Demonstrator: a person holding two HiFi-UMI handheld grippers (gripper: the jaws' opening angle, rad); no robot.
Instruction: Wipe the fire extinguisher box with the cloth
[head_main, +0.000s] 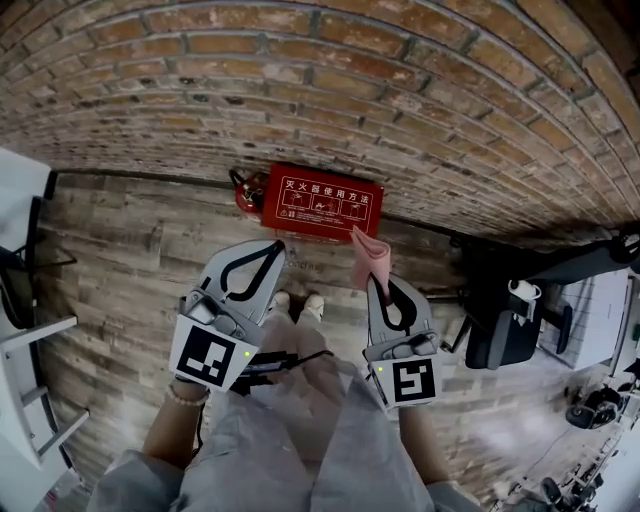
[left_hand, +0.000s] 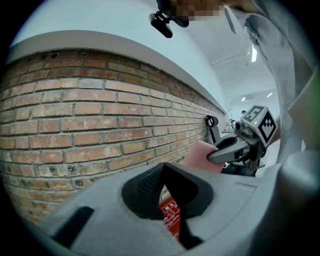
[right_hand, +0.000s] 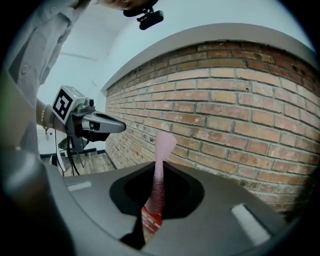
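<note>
Fire extinguisher box (head_main: 322, 203): red, on the wooden floor (head_main: 130, 240) at the foot of the brick wall (head_main: 350, 90), just ahead of both grippers
Cloth (head_main: 370, 258): pink, pinched between the right jaws, free end sticking out toward the box
Right gripper (head_main: 377, 285): clenched on the cloth
Left gripper (head_main: 272, 248): jaws closed tip to tip, holding nothing, short of the box

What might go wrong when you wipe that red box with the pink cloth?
1. The right claw pinches the cloth by only a thin fold. Hard rubbing might pull it out.
2. The fire extinguisher box sits on the floor, right against the brick wall. The cloth could catch on the rough bricks, and the hard claw might bump the box.
</note>
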